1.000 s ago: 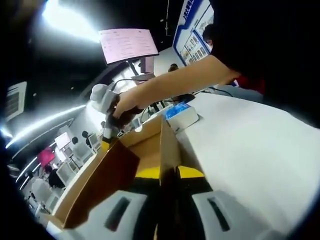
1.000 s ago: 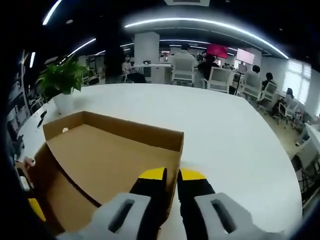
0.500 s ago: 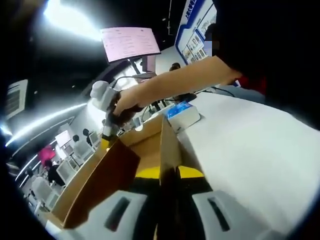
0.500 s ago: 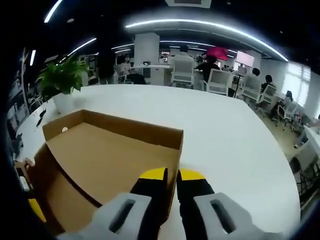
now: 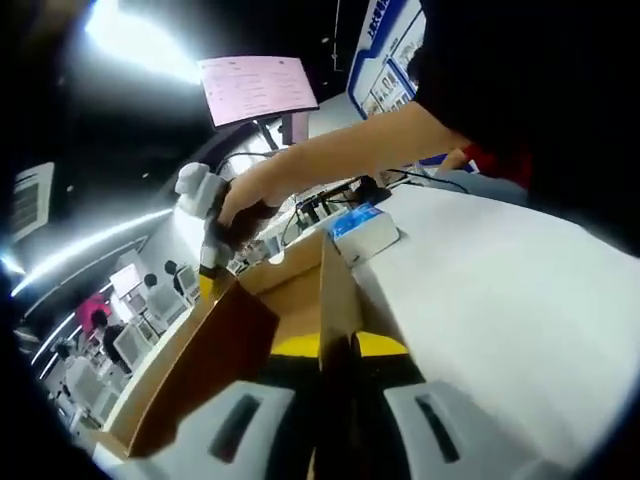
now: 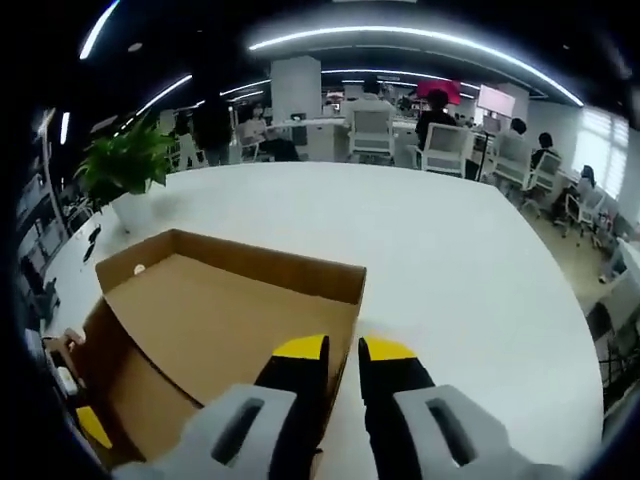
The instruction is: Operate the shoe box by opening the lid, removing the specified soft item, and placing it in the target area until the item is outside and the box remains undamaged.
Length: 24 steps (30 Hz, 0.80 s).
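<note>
The shoe box lid (image 6: 215,330), pinched by both grippers (left (image 5: 338,345), right (image 6: 342,348)), had lifted slightly, barely progressing.

Person in a dark short-sleeved top, bare forearm (image 5: 350,160)

Grey moulded two-jaw gripper (image 6: 343,352) bodies with black fingers tipped in yellow pads (image 6: 298,346); a white handle section tops the far one.

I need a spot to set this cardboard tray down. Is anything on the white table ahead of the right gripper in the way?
Nothing visible is. The white table beyond the wall of the cardboard tray, which the right gripper grips, lies bare. The potted plant stands far off to the left in the right gripper view.
</note>
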Each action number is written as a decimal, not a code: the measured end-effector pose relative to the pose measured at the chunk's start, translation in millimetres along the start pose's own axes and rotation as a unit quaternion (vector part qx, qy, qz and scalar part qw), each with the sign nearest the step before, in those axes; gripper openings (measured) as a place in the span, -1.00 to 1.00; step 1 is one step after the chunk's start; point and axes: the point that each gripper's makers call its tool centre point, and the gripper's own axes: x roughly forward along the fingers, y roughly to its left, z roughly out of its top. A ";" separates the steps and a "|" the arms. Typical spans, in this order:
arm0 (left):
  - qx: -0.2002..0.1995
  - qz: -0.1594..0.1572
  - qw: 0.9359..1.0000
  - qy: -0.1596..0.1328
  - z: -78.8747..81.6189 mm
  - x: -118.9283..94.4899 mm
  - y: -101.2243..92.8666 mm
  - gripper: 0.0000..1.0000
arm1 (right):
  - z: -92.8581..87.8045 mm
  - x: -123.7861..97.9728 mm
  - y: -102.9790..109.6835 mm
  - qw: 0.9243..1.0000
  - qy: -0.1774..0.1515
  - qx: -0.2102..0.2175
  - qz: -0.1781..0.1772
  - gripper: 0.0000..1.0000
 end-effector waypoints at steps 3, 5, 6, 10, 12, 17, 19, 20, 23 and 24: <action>0.001 0.000 1.000 0.000 -0.2 0.0 0.0 -0.81 | -5.2 2.6 3.2 1.000 0.026 -0.006 0.006 -0.80; 0.001 0.001 1.000 0.000 -0.2 0.0 -0.1 -0.81 | -7.4 3.4 4.6 0.999 0.040 -0.007 0.008 -0.84; 0.001 0.001 1.000 0.000 -0.3 -0.1 -0.2 -0.81 | -9.1 2.9 5.7 0.999 0.046 -0.008 0.008 -0.85; 0.003 0.000 1.000 0.001 -0.5 0.0 -0.5 -0.81 | -11.7 0.3 5.3 0.998 0.055 -0.011 0.000 -0.88; 0.002 0.000 1.000 0.001 -0.6 -0.1 -0.7 -0.81 | -12.1 -0.8 6.3 0.998 0.058 -0.015 -0.005 -0.89; -0.006 -0.002 1.000 0.001 -0.8 -0.1 -1.3 -0.82 | -11.0 -4.9 6.6 0.998 0.054 -0.024 -0.019 -0.91; -0.011 -0.003 1.000 0.001 -0.9 0.0 -2.0 -0.83 | -8.6 -8.0 7.3 0.998 0.048 -0.030 -0.022 -0.92; -0.015 -0.003 1.000 0.003 -1.1 0.0 -1.8 -0.83 | -7.7 -9.1 7.4 0.998 0.046 -0.031 -0.024 -0.92; -0.012 -0.003 1.000 0.002 -0.7 -0.1 -2.7 -0.83 | -5.7 -12.1 7.2 0.998 0.041 -0.033 -0.026 -0.92; -0.011 -0.004 1.000 0.002 -0.6 -0.2 -2.9 -0.83 | -5.2 -13.3 7.3 0.998 0.039 -0.033 -0.026 -0.92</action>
